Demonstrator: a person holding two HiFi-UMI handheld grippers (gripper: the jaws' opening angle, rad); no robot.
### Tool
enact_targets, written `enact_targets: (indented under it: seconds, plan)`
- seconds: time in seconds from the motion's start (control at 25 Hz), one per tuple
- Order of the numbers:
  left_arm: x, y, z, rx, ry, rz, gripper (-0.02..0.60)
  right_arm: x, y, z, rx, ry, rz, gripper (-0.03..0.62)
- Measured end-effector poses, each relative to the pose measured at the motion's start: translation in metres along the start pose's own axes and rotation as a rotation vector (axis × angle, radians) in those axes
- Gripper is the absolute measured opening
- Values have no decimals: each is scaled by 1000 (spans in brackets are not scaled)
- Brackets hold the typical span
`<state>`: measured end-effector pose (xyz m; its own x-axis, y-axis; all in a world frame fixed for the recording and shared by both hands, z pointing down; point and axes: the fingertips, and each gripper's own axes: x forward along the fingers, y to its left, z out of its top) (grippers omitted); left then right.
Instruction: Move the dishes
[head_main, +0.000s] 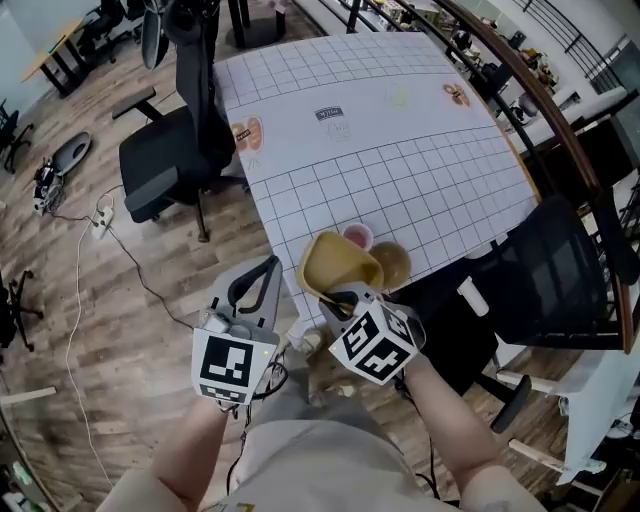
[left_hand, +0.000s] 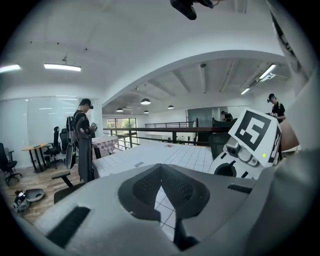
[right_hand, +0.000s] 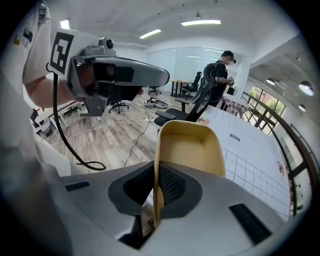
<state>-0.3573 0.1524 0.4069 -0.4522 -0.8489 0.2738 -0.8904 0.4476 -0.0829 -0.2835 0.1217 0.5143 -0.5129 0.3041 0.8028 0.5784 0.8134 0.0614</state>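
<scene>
Right gripper (head_main: 347, 297) is pinching the yellow dish (head_main: 335, 262) by its near rim, probably for carrying off the table (head_main: 400, 150); left gripper (head_main: 270, 268) is idling, jaws pressed together, empty.

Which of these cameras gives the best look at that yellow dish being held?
The right gripper view: the yellow dish fills its centre, with the right gripper shut on the rim. The head view shows it smaller, from above. The left gripper view does not clearly show it.
</scene>
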Motion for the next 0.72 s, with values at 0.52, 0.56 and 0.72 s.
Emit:
enact_targets:
  seconds: [0.52,0.56,0.72]
  plan:
    - [24,8,-95,-67,149,-35,14,99,13,-61,47,175,33,29]
    - [26,8,-101,-69,159,-37,14,103,12,-65,43,193,21,29]
    - [33,6,-119,-92,191,-51,14,118,8,-80,36,259,-36,29]
